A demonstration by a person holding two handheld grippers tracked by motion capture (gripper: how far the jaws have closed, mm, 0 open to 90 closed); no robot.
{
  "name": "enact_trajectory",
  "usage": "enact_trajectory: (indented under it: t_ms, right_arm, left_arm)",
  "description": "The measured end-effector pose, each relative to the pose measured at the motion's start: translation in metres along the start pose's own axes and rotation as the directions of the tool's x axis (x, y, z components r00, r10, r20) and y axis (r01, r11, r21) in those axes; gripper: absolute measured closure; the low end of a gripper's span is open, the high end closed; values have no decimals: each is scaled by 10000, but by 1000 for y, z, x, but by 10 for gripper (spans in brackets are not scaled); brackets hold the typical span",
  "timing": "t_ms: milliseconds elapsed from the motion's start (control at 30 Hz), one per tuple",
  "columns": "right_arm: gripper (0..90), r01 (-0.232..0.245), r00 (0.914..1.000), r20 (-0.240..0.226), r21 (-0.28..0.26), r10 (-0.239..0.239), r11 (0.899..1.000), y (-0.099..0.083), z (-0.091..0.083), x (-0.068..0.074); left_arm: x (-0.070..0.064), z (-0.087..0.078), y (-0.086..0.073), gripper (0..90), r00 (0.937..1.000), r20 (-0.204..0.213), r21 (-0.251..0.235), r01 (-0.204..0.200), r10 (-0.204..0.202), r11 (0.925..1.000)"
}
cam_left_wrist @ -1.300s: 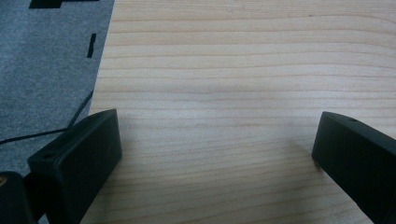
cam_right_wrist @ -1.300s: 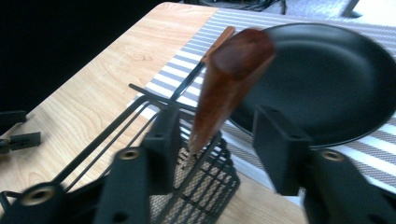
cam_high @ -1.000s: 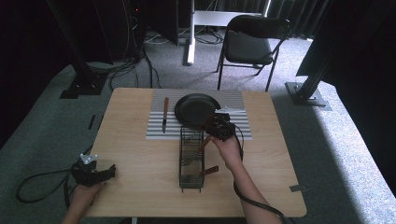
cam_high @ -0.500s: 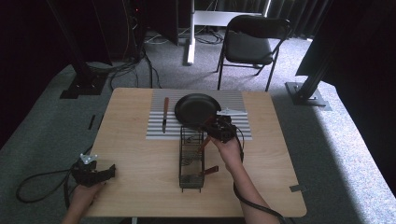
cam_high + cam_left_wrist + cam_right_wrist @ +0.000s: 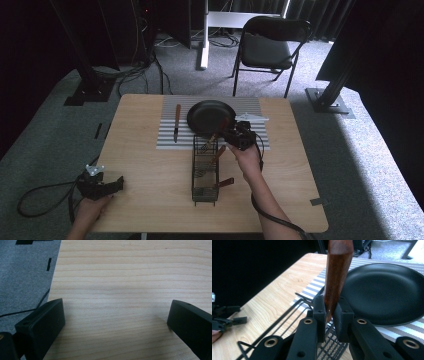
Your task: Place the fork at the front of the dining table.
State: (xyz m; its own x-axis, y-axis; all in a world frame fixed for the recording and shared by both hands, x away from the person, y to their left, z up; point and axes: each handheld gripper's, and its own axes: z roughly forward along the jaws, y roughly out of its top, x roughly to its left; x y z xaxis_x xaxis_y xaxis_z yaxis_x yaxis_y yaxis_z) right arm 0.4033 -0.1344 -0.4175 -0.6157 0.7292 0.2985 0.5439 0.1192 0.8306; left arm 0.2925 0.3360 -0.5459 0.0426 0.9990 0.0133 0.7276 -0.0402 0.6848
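Your right gripper (image 5: pixel 329 312) fingers pinch the stiff, light wooden handle (image 5: pixel 336 270) low; grip mid-handle against slip; left gripper (image 5: pixel 115 322) fingers wide.

pan (image 5: pixel 211 116) crowds rack (image 5: pixel 205 170); left tabletop (image 5: pixel 145 170) open.

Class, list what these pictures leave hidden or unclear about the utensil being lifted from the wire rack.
- Wooden-handled utensil: handle top cut off by the right gripper view's upper edge.
- Its working end: hidden behind the right gripper.
- High view: utensil too small to tell its type.
- Wire rack contents: too small to identify.
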Motion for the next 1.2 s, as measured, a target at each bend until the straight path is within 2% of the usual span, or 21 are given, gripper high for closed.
enact_trajectory:
  t_ms: [200, 433, 800, 967, 1200]
  right_arm:
    - [812, 144, 9996, -229, -312, -152, 9994, 9, -11, 2]
    - [812, 433, 9986, -270, -721, -453, 9965, 20, -29, 8]
    - [812, 465, 9968, -580, -1297, -544, 9905, 38, -60, 10]
    - [811, 455, 9977, -432, -1566, -529, 9866, 45, -76, 8]
    - [811, 355, 9993, -76, -1736, -374, 9842, 52, -92, -4]
  left_arm:
    - [0, 0, 0, 12, 10000, -3, 16, -16, 16, 10000]
    - [0, 0, 0, 12, 10000, -4, 1, -30, 30, 10000]
    - [0, 0, 0, 12, 10000, -5, -4, -12, 12, 10000]
    - [0, 0, 0, 12, 10000, -2, -2, -10, 10, 10000]
    - [0, 0, 0, 12, 10000, -1, 4, -12, 12, 10000]
